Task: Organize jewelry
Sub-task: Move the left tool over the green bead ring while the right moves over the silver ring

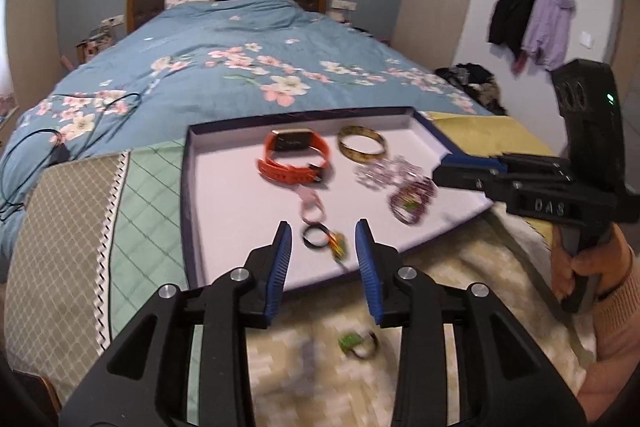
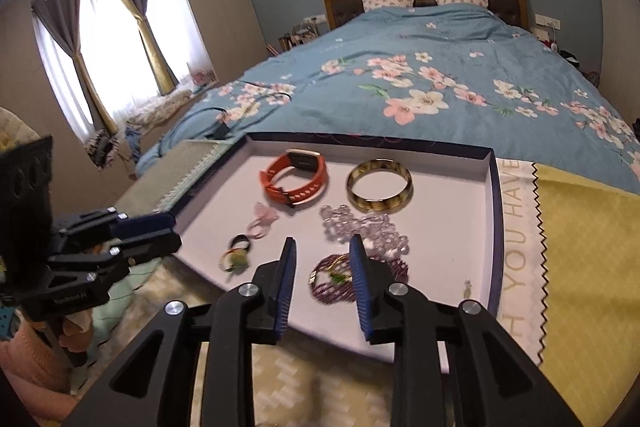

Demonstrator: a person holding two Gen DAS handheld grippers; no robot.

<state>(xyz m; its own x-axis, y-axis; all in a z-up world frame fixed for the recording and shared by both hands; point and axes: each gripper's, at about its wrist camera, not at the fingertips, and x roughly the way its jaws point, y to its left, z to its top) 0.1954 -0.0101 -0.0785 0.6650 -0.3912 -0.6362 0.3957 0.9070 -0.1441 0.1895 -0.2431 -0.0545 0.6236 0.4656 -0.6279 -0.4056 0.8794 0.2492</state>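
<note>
Your jewelry's mostly in the tray [image 2: 494, 211] mid-frame: orange watch [image 2: 296, 179], gold bangle [image 2: 379, 191], clear beads [image 2: 362, 227], purple bracelet [image 2: 340, 283], rings at its near edge. Left claw [image 1: 323, 259] and right claw [image 2: 322, 279] both hang apart, empty. One green ring [image 1: 357, 345] sits outside, lower frame, probably next.

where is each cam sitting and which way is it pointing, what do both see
Left wrist view: sits on the left claw, angled down across the tray toward the bed; shows its own open, empty fingers, plus the right claw and a hand.
Right wrist view: sits on the right claw, same downward angle; shows its own open, empty fingers, with the left claw at left.
Shared: tray, orange watch, gold bangle, bed.
</note>
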